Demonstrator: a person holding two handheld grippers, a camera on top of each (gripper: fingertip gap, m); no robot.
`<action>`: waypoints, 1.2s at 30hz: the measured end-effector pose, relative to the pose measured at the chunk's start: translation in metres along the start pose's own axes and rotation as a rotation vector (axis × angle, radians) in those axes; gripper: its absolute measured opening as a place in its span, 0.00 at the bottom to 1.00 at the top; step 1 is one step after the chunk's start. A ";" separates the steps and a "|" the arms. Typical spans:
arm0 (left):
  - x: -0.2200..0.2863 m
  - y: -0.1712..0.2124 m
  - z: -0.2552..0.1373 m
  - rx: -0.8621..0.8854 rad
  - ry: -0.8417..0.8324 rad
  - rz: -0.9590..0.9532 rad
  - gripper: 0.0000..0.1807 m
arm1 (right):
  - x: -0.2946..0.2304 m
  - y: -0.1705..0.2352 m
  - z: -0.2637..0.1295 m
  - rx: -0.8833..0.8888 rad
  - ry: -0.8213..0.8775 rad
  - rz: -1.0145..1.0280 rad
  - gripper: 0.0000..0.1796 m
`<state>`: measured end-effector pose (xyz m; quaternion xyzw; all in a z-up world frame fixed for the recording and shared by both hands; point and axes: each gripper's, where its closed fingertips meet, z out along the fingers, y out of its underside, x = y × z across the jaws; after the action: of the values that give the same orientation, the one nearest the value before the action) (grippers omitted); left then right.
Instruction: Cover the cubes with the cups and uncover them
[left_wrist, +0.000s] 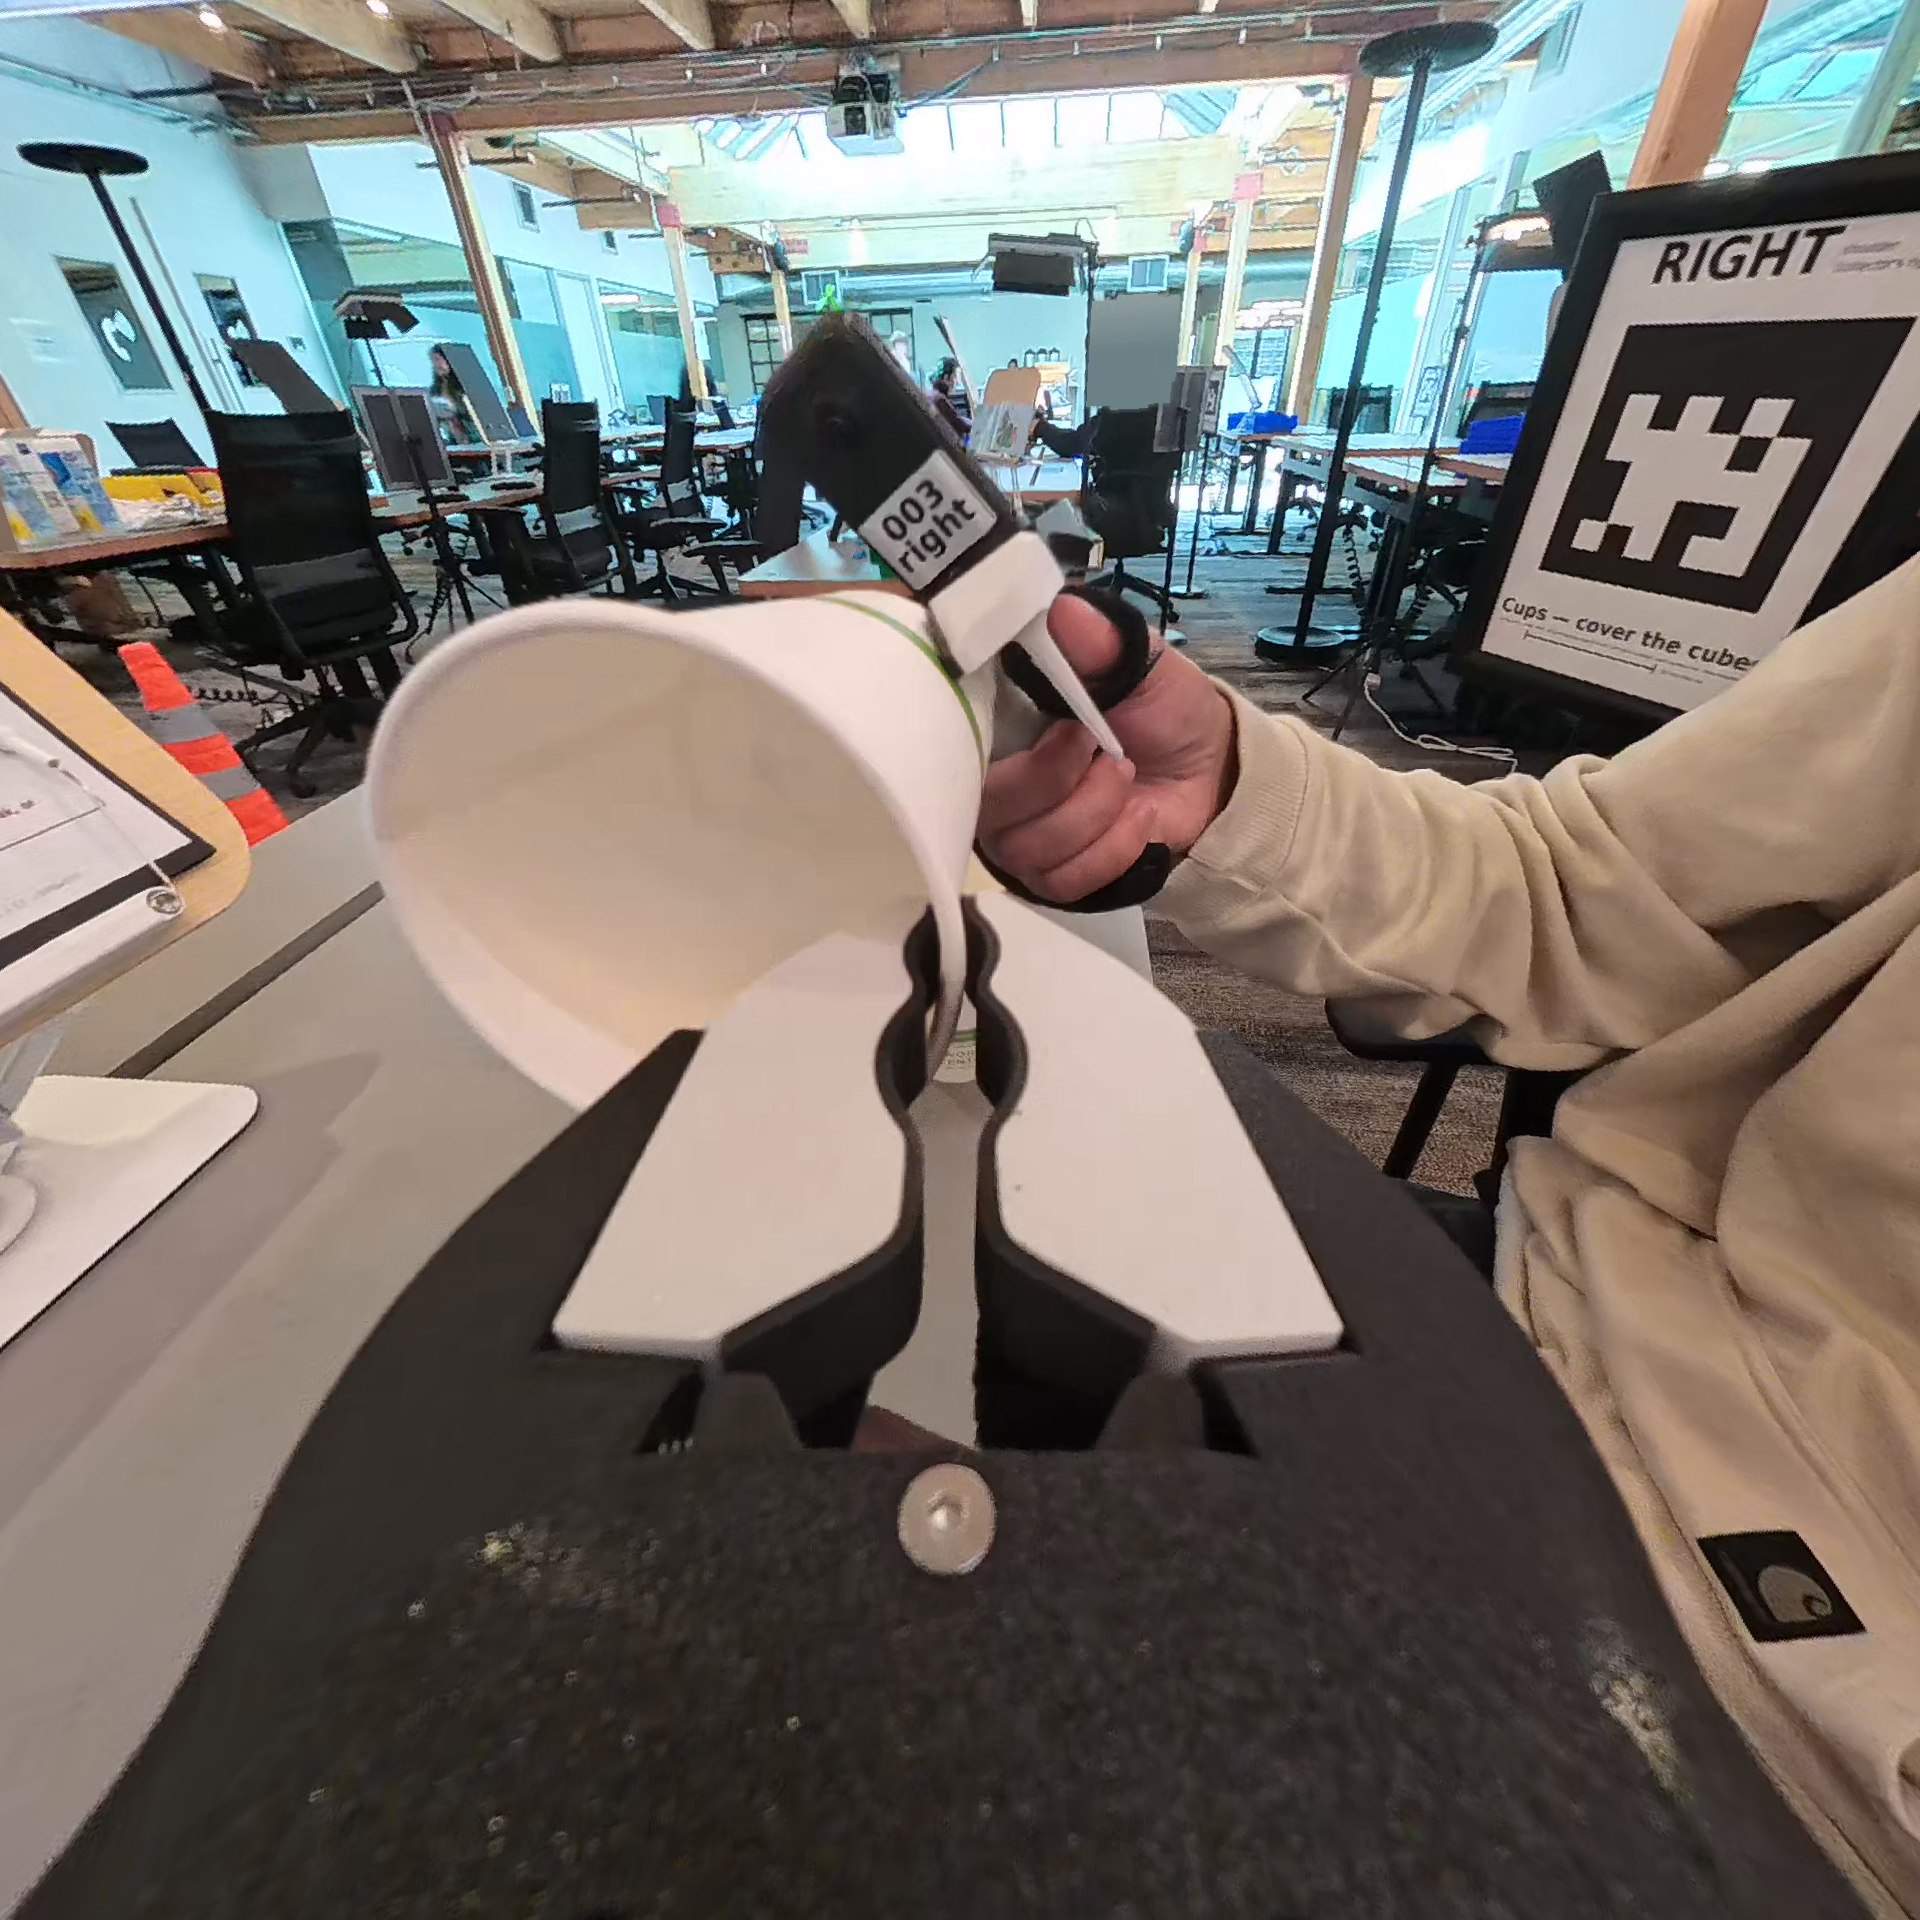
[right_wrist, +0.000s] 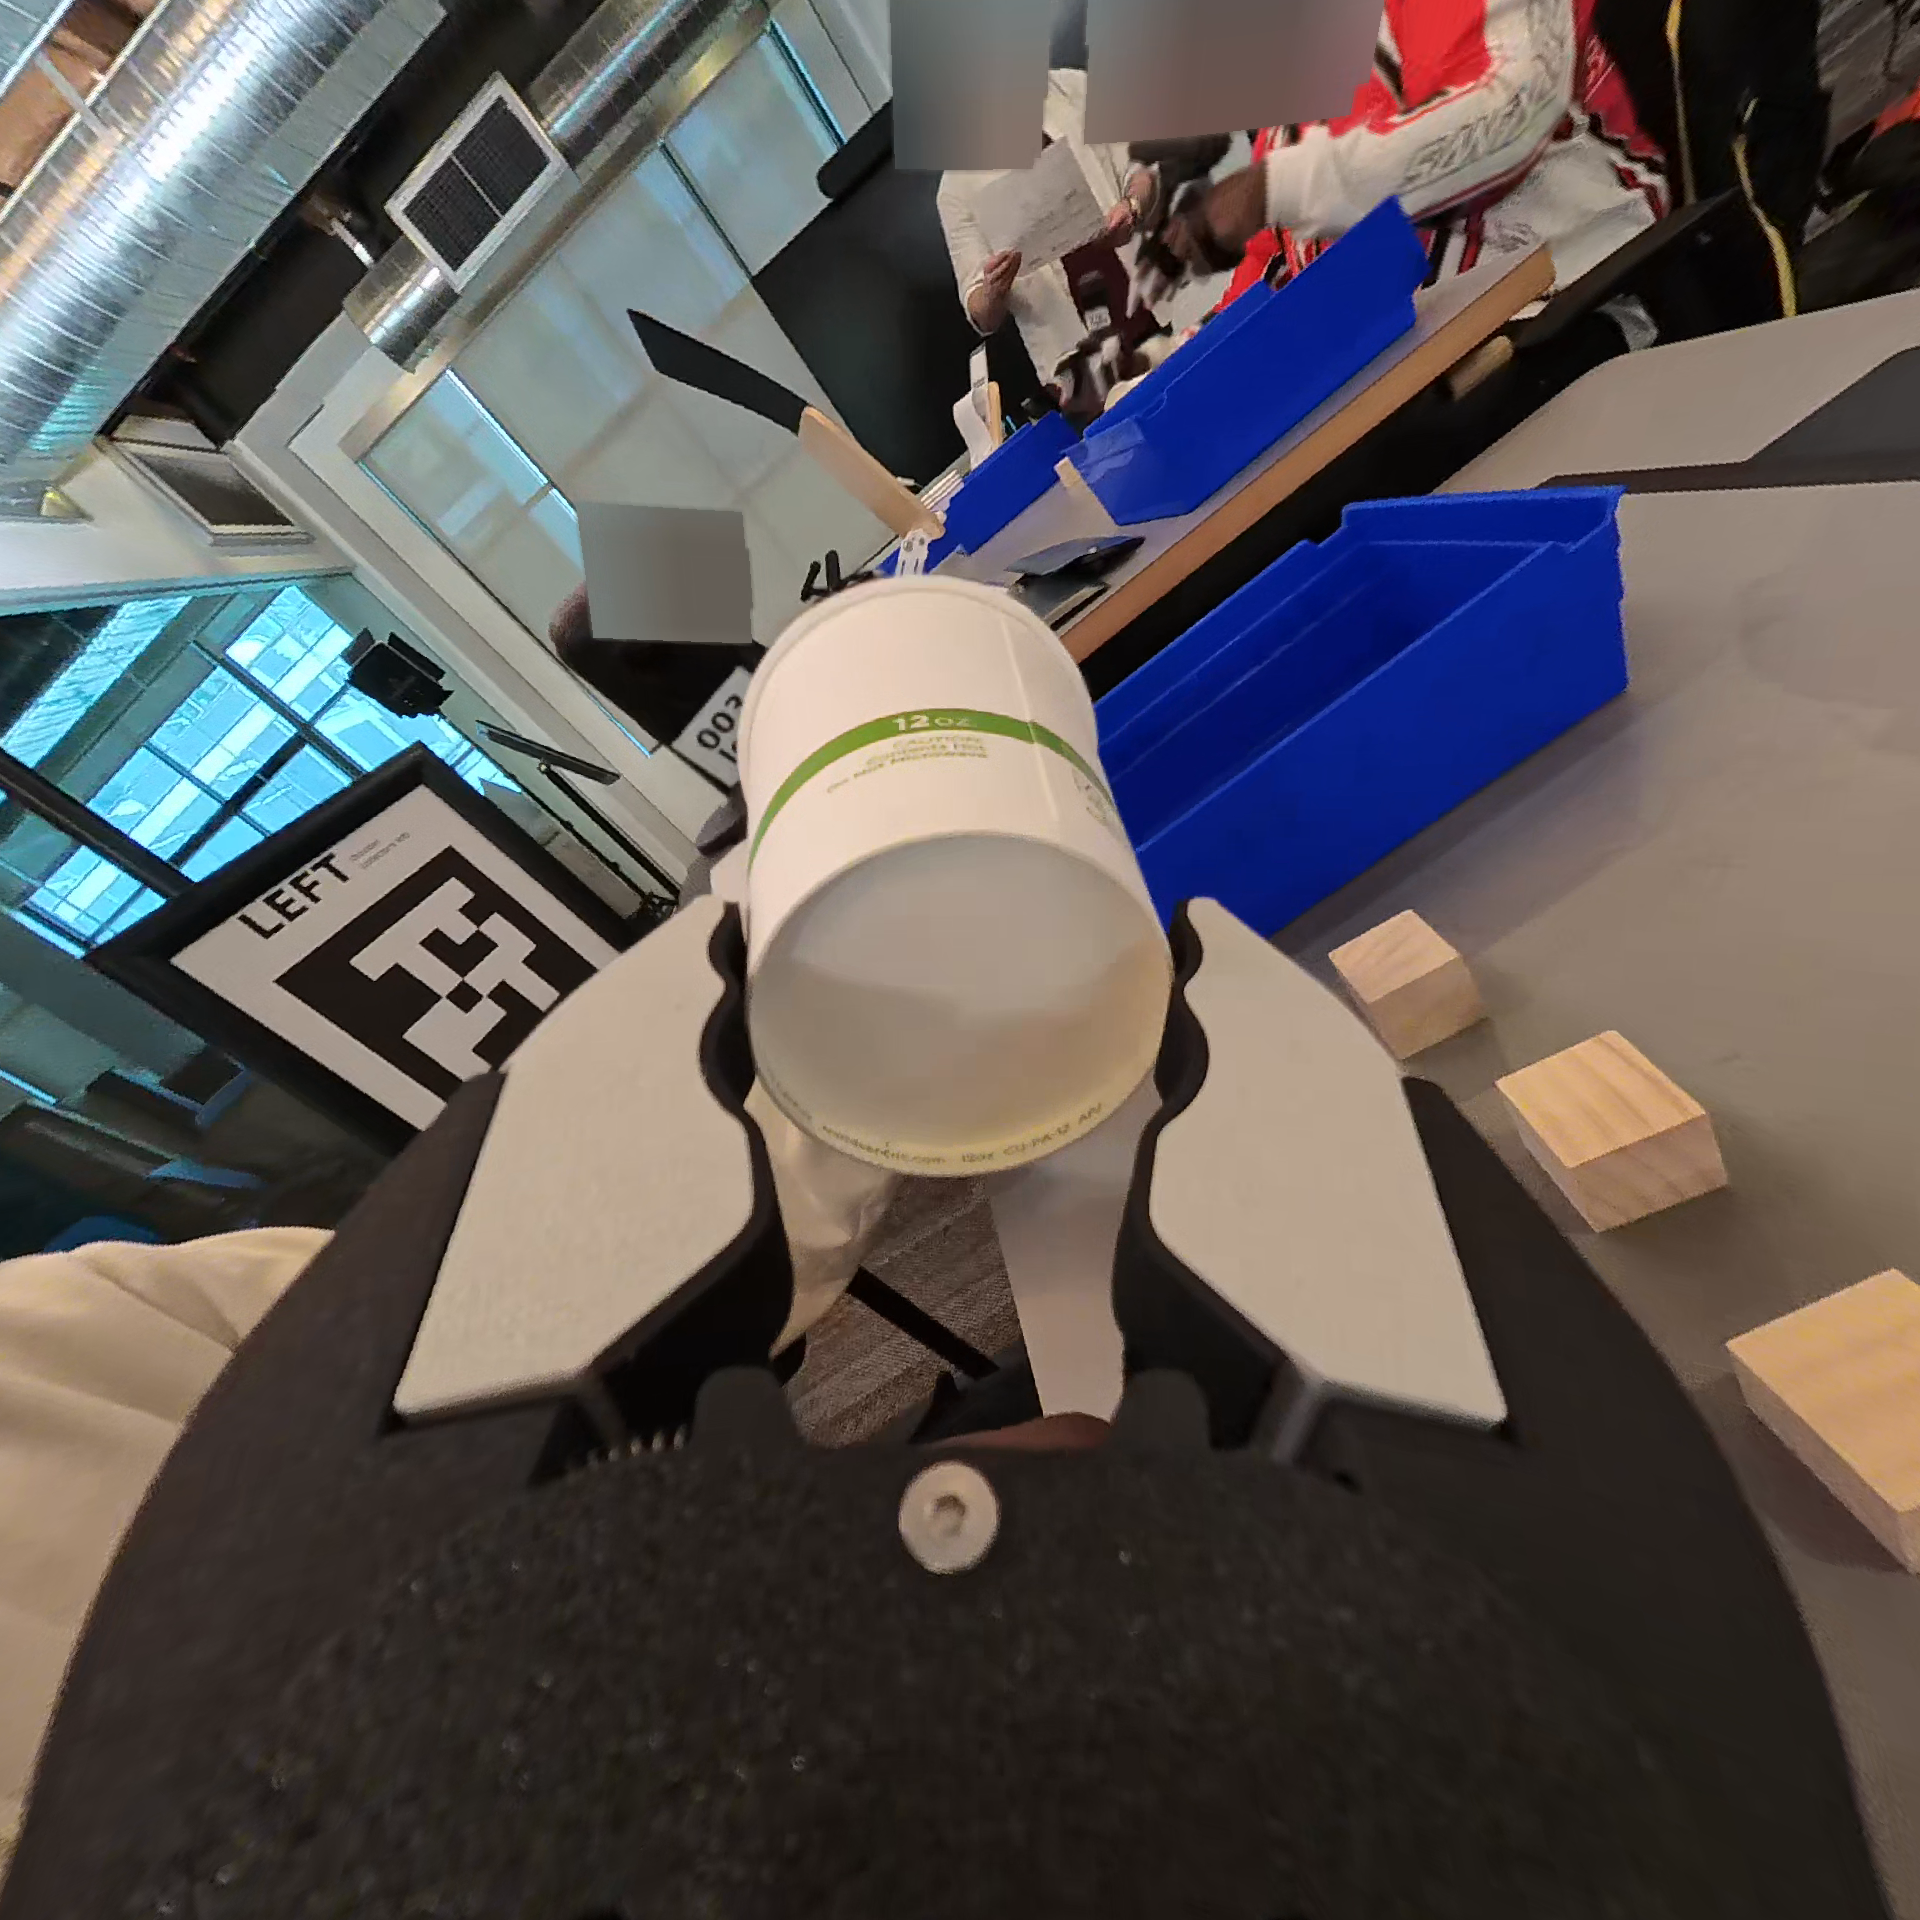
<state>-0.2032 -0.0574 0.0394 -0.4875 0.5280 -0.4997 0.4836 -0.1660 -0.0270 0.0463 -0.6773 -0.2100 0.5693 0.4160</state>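
A white paper cup (left_wrist: 644, 810) with a green band lies on its side in the air, held from both ends. My left gripper (left_wrist: 951, 966) is shut on the cup's rim wall, with the open mouth turned toward its camera. My right gripper (right_wrist: 956, 987) is shut on the cup's (right_wrist: 935, 831) closed base; it also shows in the left wrist view (left_wrist: 966, 644), with a person's hand (left_wrist: 1101, 790) around its grip. Three wooden cubes (right_wrist: 1408, 982) (right_wrist: 1610, 1127) (right_wrist: 1839, 1392) sit uncovered in a row on the grey table (right_wrist: 1714, 831), to the right of the right gripper.
An empty blue bin (right_wrist: 1351, 727) stands on the table behind the cubes. More blue bins (right_wrist: 1247, 343) and people are at a farther table. Marker boards stand to each side (left_wrist: 1704, 447) (right_wrist: 395, 966). A framed sheet on a stand (left_wrist: 83, 831) and a traffic cone (left_wrist: 197, 738) are at the left.
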 end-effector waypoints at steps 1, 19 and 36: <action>0.001 0.002 -0.001 -0.017 0.007 -0.006 0.02 | 0.000 0.003 0.000 -0.016 -0.004 -0.001 0.43; -0.003 0.031 -0.022 -0.374 0.090 -0.026 0.00 | 0.009 0.031 -0.044 -0.546 0.414 -0.926 0.46; 0.027 0.035 0.003 -0.440 0.240 0.025 0.00 | 0.011 0.063 0.014 -0.946 0.031 -0.513 0.48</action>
<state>-0.2025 -0.0836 0.0039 -0.5117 0.6837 -0.4209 0.3059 -0.1881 -0.0494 -0.0109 -0.7260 -0.5962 0.2826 0.1941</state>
